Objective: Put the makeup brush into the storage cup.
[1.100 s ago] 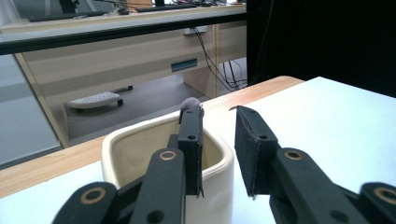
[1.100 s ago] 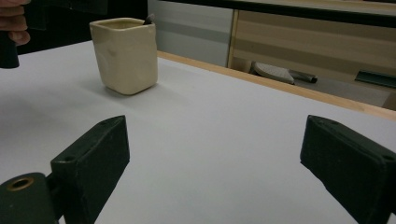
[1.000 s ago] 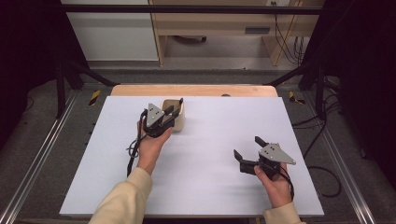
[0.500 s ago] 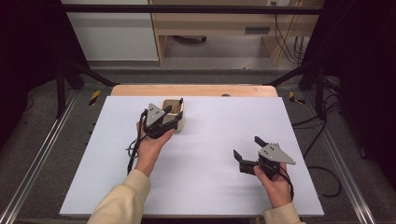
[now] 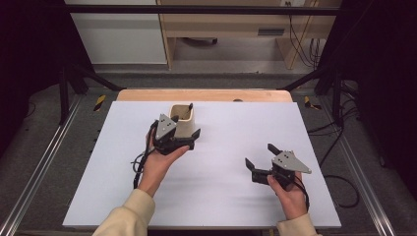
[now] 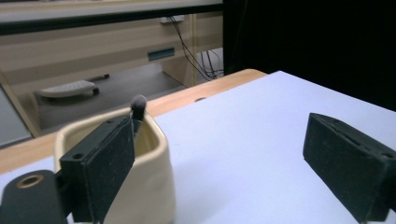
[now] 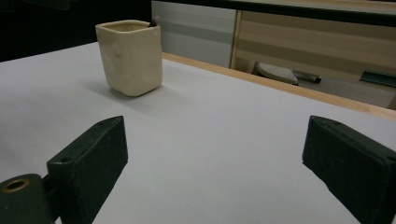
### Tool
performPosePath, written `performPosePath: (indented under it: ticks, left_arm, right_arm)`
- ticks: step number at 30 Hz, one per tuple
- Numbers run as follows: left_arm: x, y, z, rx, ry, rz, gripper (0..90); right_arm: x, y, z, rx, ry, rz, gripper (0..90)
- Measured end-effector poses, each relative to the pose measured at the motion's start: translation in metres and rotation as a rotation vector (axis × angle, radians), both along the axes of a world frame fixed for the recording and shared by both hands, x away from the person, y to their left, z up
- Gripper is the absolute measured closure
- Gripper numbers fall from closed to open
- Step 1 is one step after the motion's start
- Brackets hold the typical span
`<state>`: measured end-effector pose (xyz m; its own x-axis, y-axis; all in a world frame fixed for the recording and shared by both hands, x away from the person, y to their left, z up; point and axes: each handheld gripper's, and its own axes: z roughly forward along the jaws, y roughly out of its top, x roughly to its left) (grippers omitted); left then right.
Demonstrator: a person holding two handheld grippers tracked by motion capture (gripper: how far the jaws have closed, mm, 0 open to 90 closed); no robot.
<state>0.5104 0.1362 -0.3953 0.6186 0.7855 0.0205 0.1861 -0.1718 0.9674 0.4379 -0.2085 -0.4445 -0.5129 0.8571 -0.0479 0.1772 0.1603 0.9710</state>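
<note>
- One cream cup (image 5: 184, 121) stands upright on the white table (image 5: 221, 196), toward its far edge and left of centre, with a dark-tipped stick (image 5: 189, 107) leaning inside against the rim.
- Beside the cup, on its near side, the left claw (image 5: 193, 139) hangs with its jaws spread wide. They have just been opening, and nothing lies between them. In the left gripper view one jaw overlaps the cup's wall (image 6: 140, 186), and I cannot tell whether it touches; the other jaw stands out over bare table.
- My reading: the stick has just been let go into the cup, and the step in hand is the release and pull-away.
- The next move calls for drawing the left claw off from the cup, toward the near edge, without nudging the cup's wall or catching the stick's tip (image 6: 138, 103), since either could tip the cup.
- Well apart from the cup, toward the table's near right, the right claw (image 5: 260, 156) rests low with its jaws wide and empty; in the right gripper view the cup (image 7: 130, 56) sits far ahead of it across clear surface.
- Beyond the cup, a strip of wooden board (image 5: 206, 95) shows past the table's far edge, then the floor and a wooden cabinet (image 5: 236, 24) behind.
- Nothing stands between the cup and either claw; the left claw's trailing cable (image 5: 140, 164) hangs on the near side, away from the cup.
</note>
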Motion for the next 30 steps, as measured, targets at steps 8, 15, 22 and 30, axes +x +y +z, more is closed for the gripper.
performPosePath:
  ticks: [8,15,22,30]
  left_arm:
    - [-0.028,0.007,-0.001,0.034,0.023,-0.045,5.5]
    - [-0.036,0.016,-0.005,0.043,0.04,-0.09,4.4]
    - [-0.042,0.023,-0.005,0.05,0.032,-0.151,3.3]
    - [-0.052,0.035,-0.002,0.064,0.009,-0.19,2.8]
  right_arm:
    - [-0.003,0.001,0.002,0.006,-0.005,-0.006,6.8]
    - [-0.003,0.003,0.002,-0.011,-0.008,0.001,6.8]
    - [-0.002,0.001,0.002,-0.024,0.009,0.011,7.1]
    - [-0.005,-0.002,0.005,0.002,0.029,0.028,5.6]
